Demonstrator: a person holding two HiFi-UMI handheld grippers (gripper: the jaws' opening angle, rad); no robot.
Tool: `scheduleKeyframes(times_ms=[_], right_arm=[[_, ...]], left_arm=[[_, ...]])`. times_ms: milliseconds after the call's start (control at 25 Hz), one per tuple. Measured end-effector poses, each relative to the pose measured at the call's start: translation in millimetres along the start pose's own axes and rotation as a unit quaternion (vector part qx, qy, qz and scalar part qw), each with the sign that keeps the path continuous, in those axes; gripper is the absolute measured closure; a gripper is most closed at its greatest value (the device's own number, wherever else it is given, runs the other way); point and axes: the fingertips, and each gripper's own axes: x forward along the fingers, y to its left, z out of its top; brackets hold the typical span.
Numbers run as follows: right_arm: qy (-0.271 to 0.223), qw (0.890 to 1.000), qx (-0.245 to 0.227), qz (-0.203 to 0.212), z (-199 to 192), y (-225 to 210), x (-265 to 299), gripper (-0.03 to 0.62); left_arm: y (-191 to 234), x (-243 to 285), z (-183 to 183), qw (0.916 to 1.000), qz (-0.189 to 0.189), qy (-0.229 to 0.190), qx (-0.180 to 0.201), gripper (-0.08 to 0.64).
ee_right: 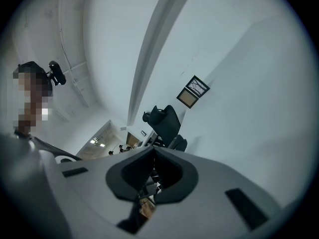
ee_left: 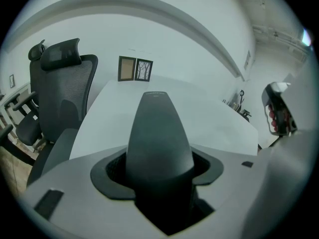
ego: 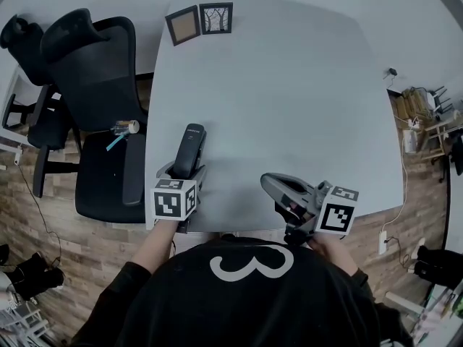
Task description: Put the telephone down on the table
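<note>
- Nearest the camera was the person's black top, and just beyond it both grippers sat over the near edge of the worktop (ego: 289, 85).
- Left gripper (ego: 185, 176): its fingers were clamped on the near end of the black telephone (ego: 191, 147), which held them fairly wide.
- Right gripper (ee_right: 152, 169): its fingers were together with nothing between them, well clear of the telephone.
- The telephone hung over the near left part of the worktop. No view showed whether its far end touched the surface.
- Risk, as I judge it: released while still tilted, it would likely drop and clatter. So close to the near and left edges, a bounce or skid could send it toward the chair (ego: 101, 85).
- Its long axis ran away from the person, with the rounded far end aimed toward the two picture frames (ego: 200, 22).
</note>
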Motion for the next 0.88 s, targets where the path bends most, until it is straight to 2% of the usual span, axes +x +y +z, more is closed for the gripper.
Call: scheduleKeyframes(times_ms=[240,440,640,880], right_arm=[[0.005,1.0,0.006,-0.008,10,-13,5,0.583],[0.007,1.0,0.005,-0.008,10,-14,5,0.583],[0.004,1.0,0.003,-0.009,15,-14,5,0.583],[0.007,1.0,0.006,-0.003,15,-11,10,0.583]], left_arm=[[9,23,-6,0.9988,0.022,0.026,0.035,0.267],[9,30,-14,0.9978,0.028,0.041,0.044,0.267],[8,35,-16,0.9942,0.056,0.057,0.072,0.265],[8,35,-15,0.9939,0.056,0.058,0.075,0.264]])
